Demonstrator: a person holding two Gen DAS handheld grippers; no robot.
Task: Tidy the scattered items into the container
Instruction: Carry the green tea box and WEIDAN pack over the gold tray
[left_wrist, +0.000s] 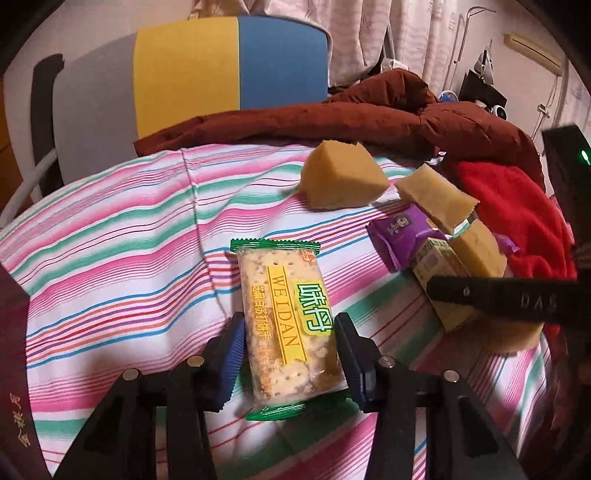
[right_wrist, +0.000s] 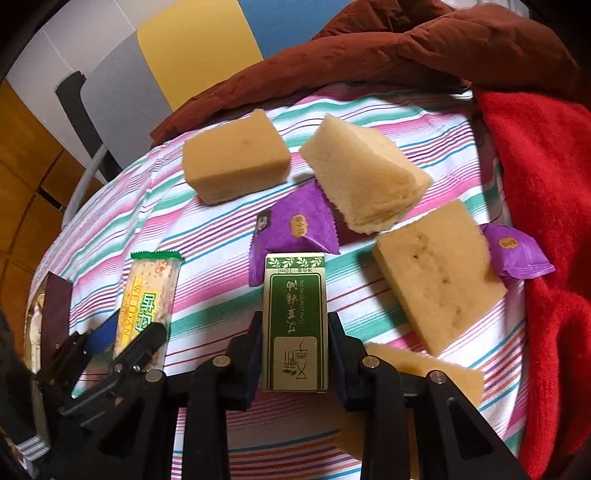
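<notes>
We've got the left gripper straddling the WEIDAN cracker packet, blue pads on either flank of the wrapper and pressing its lower half. The packet lies flat on the striped cloth, green sealed ends top and bottom.

Over on the right, the right gripper has its 2 fingers tight against the sides of the green essential-oil box, which lies lengthwise between them, label up.

Beyond the box we see a purple sachet touching its far end, and a 2nd purple sachet tucked against the red blanket. 4 tan sponge blocks lie scattered around the cloth, 1 of them resting on the first sachet's edge. A brown quilt bunches along the far side.

We cannot make out any container for certain in either view.
</notes>
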